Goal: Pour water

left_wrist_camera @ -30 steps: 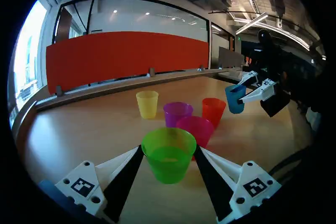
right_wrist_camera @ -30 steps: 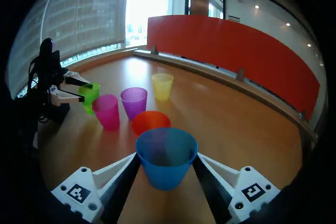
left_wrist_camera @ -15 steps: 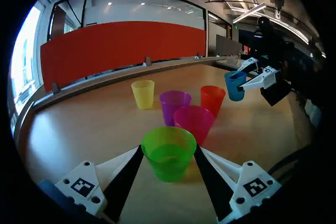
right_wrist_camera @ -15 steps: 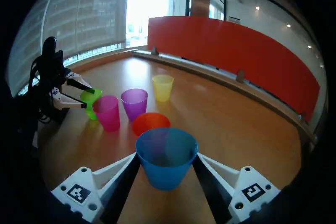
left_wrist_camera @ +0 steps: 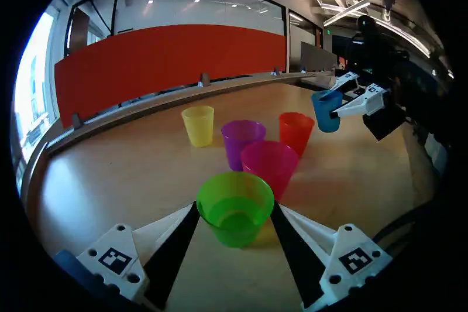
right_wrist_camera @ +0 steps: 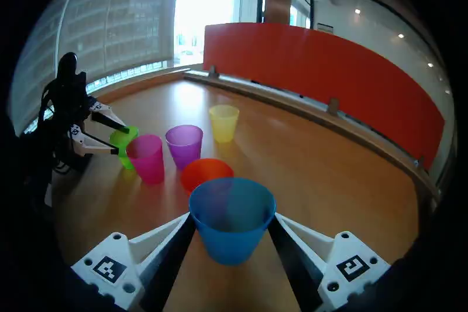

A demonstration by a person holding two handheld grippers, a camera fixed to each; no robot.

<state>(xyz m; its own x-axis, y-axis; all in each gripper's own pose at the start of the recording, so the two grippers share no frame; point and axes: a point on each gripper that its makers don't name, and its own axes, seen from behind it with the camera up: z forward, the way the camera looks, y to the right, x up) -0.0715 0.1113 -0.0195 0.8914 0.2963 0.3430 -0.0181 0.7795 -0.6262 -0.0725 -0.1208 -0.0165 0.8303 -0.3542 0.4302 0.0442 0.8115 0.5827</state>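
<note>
Left gripper clamps a translucent green cup — tipped toward the pink cup; right gripper squeezes a translucent blue cup — upright.

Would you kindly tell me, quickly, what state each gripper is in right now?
Left gripper: closed, holding the green translucent plastic cup.
Right gripper: closed, holding the blue translucent plastic cup.

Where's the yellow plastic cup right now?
In the left gripper view the yellow plastic cup stands on the wooden table, left of the purple plastic cup and nearest the red partition.
</note>
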